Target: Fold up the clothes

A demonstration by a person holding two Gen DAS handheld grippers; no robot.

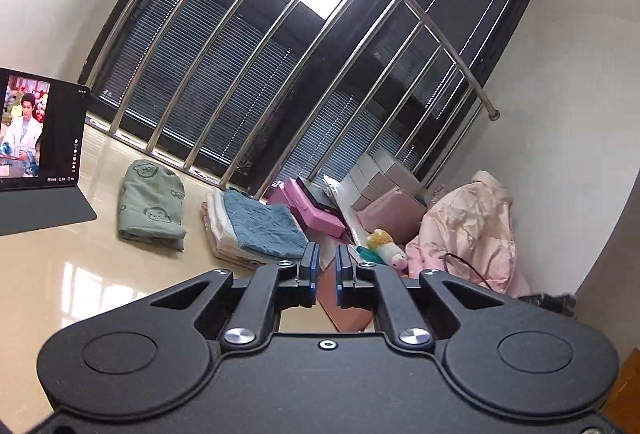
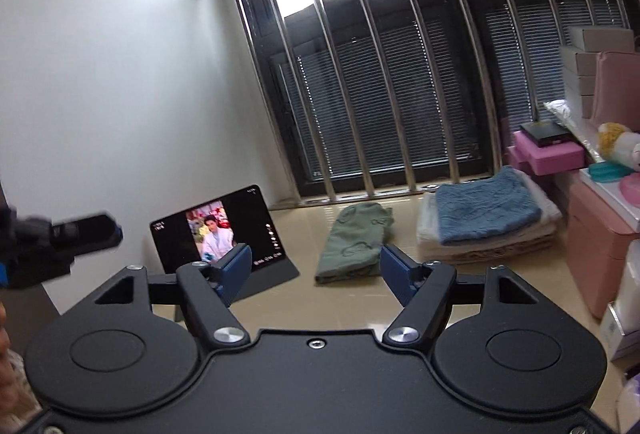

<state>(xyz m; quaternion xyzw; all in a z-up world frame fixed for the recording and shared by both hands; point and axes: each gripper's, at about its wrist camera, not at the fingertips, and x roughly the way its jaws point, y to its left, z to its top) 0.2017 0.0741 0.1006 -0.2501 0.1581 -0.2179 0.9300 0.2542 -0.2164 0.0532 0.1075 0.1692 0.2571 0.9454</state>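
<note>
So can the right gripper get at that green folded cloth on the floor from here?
Probably yes: the right gripper is open and the green folded cloth lies straight ahead on bare floor, nothing between them.

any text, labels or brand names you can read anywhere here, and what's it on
None can be read.
Tablet: small white icons and captions along the screen edge, too small to read.
Dark box on the pink boxes: a faint gold mark, blurred.
White carton at the right edge: print too small.
Green garment: bear faces only, no words.

Tablet [image 2: 224,234] left of folded garment [image 2: 354,242]; towel stack [image 2: 486,211] right.
</note>
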